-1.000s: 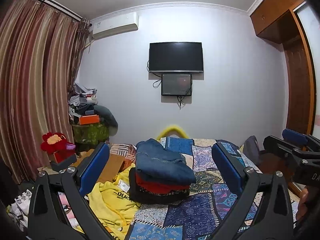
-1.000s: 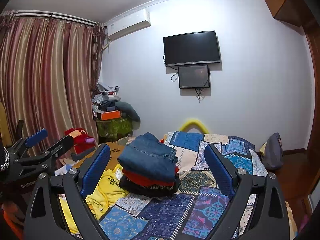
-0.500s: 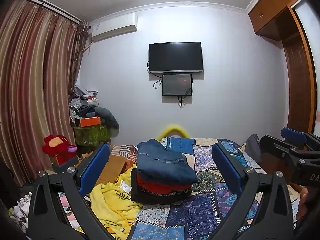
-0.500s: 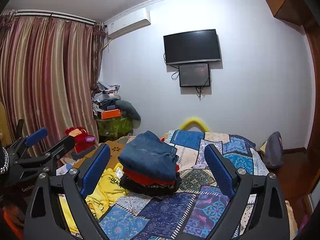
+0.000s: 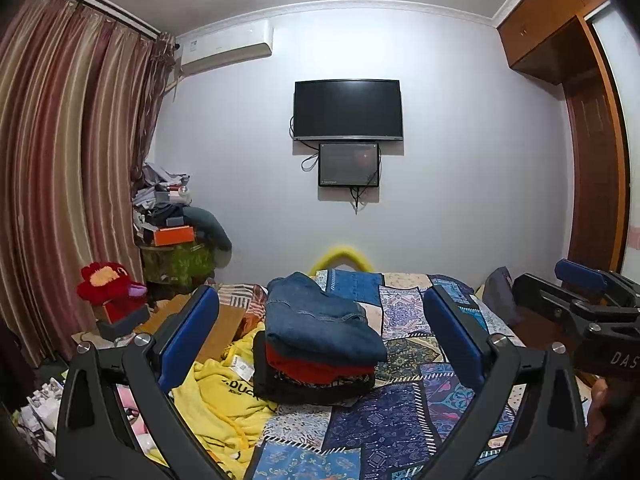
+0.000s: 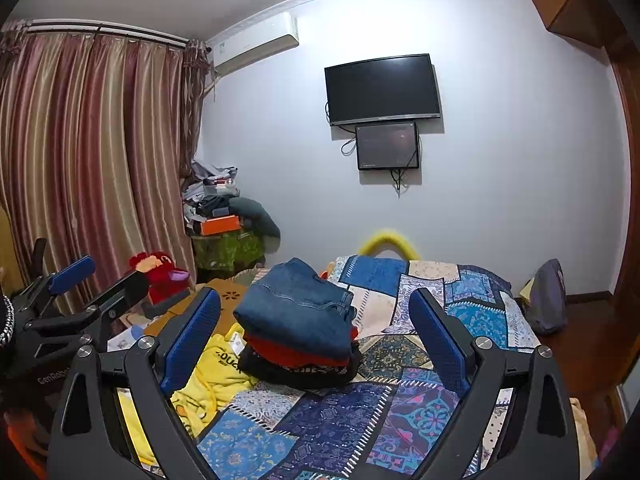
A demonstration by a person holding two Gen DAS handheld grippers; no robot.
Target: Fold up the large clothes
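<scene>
A stack of folded clothes sits on the bed: blue jeans (image 5: 320, 320) on top, a red garment (image 5: 316, 366) under them, a dark one at the bottom. The same stack (image 6: 298, 320) shows in the right wrist view. A crumpled yellow garment (image 5: 216, 396) lies unfolded to its left (image 6: 208, 376). My left gripper (image 5: 320, 336) is open and held above the bed, short of the stack, with nothing between its fingers. My right gripper (image 6: 316, 336) is open and empty too. Each gripper shows at the other view's edge: the right one (image 5: 576, 292), the left one (image 6: 80, 292).
A patchwork bedspread (image 5: 400, 412) covers the bed. A red plush toy (image 5: 108, 284) and cardboard lie left of the bed before striped curtains (image 5: 60, 180). A cluttered pile (image 5: 172, 216) fills the corner. A TV (image 5: 347, 110) hangs on the far wall; a wardrobe (image 5: 592, 160) stands right.
Both views have tilted up slightly, so the stack sits a bit lower in frame. Both grippers stay open and nothing on the bed has moved.
</scene>
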